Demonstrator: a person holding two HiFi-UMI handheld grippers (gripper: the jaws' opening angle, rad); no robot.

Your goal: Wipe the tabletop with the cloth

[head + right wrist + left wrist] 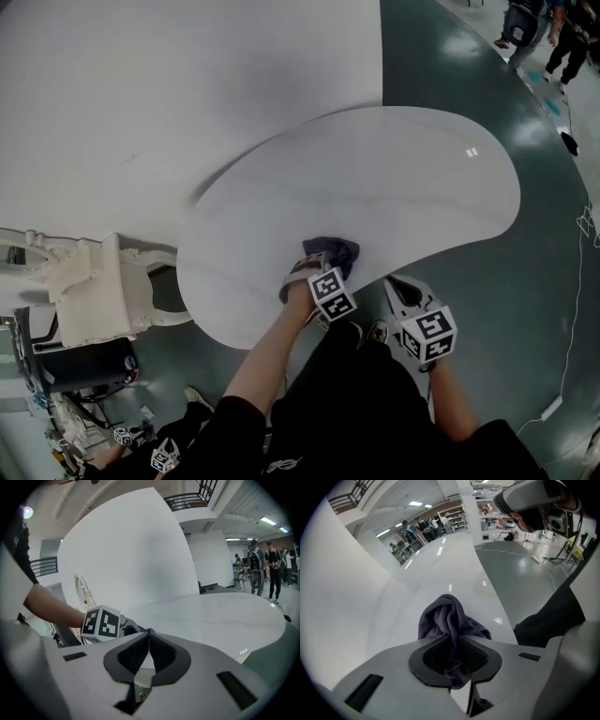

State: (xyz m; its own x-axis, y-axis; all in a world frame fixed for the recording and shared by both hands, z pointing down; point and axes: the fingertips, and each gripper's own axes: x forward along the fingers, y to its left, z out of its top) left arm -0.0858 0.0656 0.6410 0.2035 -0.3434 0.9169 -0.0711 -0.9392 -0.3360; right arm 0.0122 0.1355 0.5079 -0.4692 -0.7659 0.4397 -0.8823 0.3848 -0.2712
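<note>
Left gripper (452,660) is clamped on the dark cloth (447,618), bunched by the worktop's (375,178) near edge, right gripper (149,651) pinched closed on nothing, so I'd press the wad flatter and overlap passes.

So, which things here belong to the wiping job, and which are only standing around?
Belong to the job:
- the dark cloth
- the white tabletop
- the left tool, shut on the cloth

Only around:
- the right tool, shut and empty
- the white carved chair beside the table
- the people in the background
</note>
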